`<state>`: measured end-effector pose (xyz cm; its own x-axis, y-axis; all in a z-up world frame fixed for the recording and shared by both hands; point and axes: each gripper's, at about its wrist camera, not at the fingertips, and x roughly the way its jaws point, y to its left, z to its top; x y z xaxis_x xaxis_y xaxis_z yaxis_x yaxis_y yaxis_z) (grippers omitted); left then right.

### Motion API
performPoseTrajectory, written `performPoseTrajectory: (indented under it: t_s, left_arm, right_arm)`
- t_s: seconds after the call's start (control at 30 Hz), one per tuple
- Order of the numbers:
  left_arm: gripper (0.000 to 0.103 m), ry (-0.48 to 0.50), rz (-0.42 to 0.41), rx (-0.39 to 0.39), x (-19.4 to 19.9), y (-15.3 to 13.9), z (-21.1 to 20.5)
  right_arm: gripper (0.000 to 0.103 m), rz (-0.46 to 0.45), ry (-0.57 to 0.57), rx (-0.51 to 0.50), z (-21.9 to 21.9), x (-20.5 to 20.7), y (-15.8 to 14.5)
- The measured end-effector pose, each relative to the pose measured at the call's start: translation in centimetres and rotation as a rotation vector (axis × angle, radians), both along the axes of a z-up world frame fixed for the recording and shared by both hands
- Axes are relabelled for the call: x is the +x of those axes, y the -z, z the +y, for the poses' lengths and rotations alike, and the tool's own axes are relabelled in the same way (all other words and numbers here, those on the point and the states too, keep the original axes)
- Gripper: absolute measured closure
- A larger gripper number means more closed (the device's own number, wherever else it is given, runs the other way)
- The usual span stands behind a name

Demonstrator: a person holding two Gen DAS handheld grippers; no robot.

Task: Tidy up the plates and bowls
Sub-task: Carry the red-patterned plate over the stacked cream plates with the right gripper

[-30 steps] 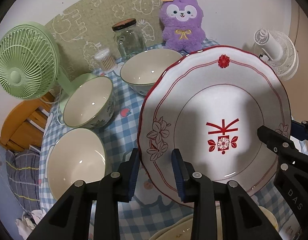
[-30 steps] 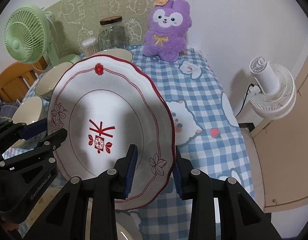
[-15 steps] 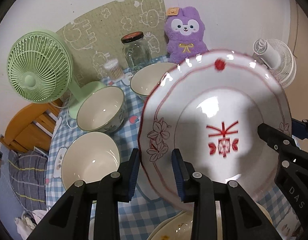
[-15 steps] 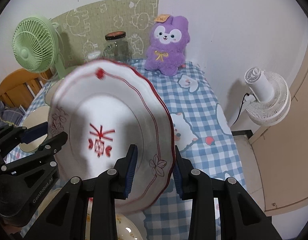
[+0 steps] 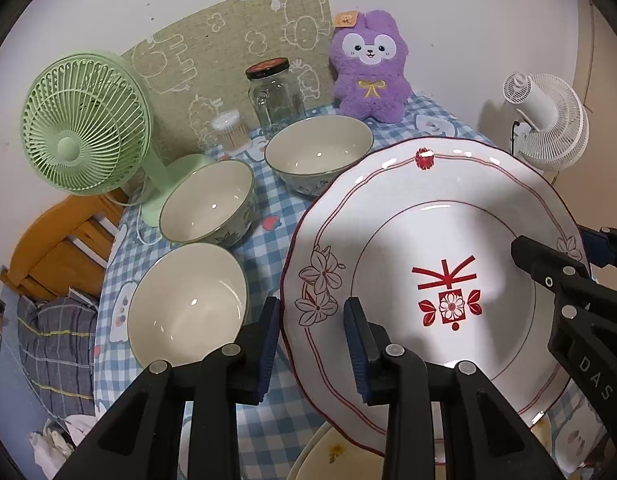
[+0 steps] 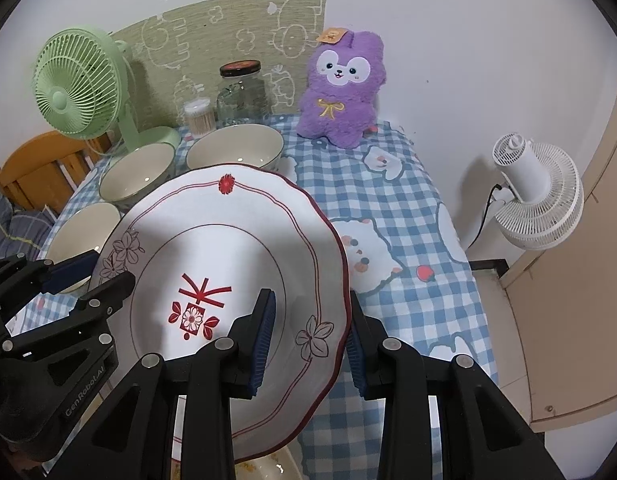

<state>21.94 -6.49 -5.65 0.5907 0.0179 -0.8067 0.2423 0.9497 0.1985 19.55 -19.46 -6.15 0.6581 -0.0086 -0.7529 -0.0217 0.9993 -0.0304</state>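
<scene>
in the left wrist view, the far left holds a green fan [image 5: 82, 128] at upper left, and right of it 3 empty bowls sit on the checked tablecloth [image 5: 276, 208]: the near bowl [image 5: 186, 306] at lower left, the middle bowl [image 5: 208, 202] above it, the far bowl [image 5: 318, 154] near centre top. at bottom centre the left gripper [image 5: 313, 340] is clamped on the left rim of the red-patterned plate [image 5: 436, 280], narrowly parted with the rim between its blue pads. the plate fills the right half of the frame, tilted and clear of the cloth, above a second plate [image 5: 336, 452] peeking in at the bottom edge (only a sliver, with a yellow flower). at the right edge the right gripper [image 6: 310, 340] pinches the opposite rim, likewise barely apart. a white fan [image 5: 548, 124] stands at upper right. the step in hand looks like carrying 1 plate with both tools toward wherever plates are gathered. next, i judge, both grips must move together and keep the plate from twisting, then lower it flat before either pair of pads lets go.
</scene>
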Motion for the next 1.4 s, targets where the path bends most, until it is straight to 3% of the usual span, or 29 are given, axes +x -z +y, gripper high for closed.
performPoseTrajectory:
  t_s: [0.73, 1.4]
  left_arm:
    - [0.072, -0.011, -0.017, -0.007, -5.3, -0.3, 2.1]
    - [0.072, -0.018, 0.029, -0.044, -10.0, 1.7, 3.7]
  right_arm:
    - [0.067, 0.011, -0.025, -0.008, 2.1, -4.8, 0.8]
    - [0.067, 0.042, -0.038, 0.002, 3.6, -9.6, 2.8]
